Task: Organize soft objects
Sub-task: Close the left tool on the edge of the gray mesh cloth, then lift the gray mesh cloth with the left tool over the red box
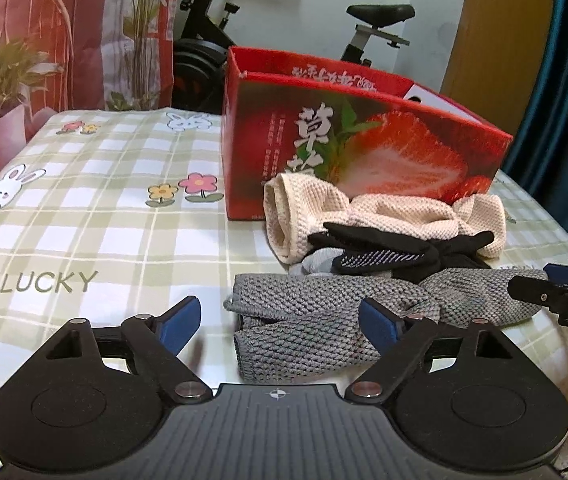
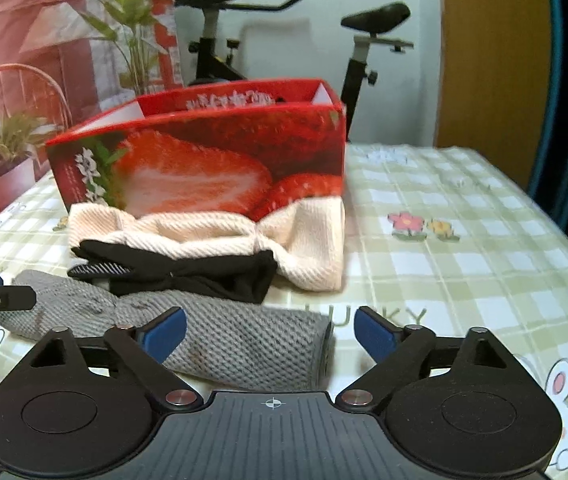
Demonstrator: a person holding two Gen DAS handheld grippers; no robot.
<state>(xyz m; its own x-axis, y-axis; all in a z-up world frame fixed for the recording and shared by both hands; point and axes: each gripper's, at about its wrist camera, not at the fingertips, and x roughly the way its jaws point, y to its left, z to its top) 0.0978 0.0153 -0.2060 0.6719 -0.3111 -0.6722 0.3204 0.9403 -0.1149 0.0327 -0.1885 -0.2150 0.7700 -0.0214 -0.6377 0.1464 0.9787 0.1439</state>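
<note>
Standing over the bed, I see both tools spread wide with nothing between their blue pads. The left gripper (image 1: 279, 326) fills the bottom of its view, and the grey knit piece (image 1: 324, 320) lies just ahead of it, lower centre, its folded end sitting in the gap between the fingers. Its long axis runs across the frame, left to right, toward the right gripper (image 2: 269, 334), whose tip shows at the right edge of the left view.

From the right camera the same grey knit stretches from centre-left to just inside that gripper's opening, so each hand has one end close; I judge neither clearly nearer, though the left has more cloth between its fingers.

Behind the grey piece, mid-frame, lie a black grip sock (image 1: 388, 248) and a cream knit piece (image 1: 364, 212), touching the strawberry box (image 1: 364, 148) standing open in the upper centre.

The box carries large white Chinese characters, the first reading 草. The checked sheet (image 1: 83, 220) is printed "LUCKY" at centre-left.
</note>
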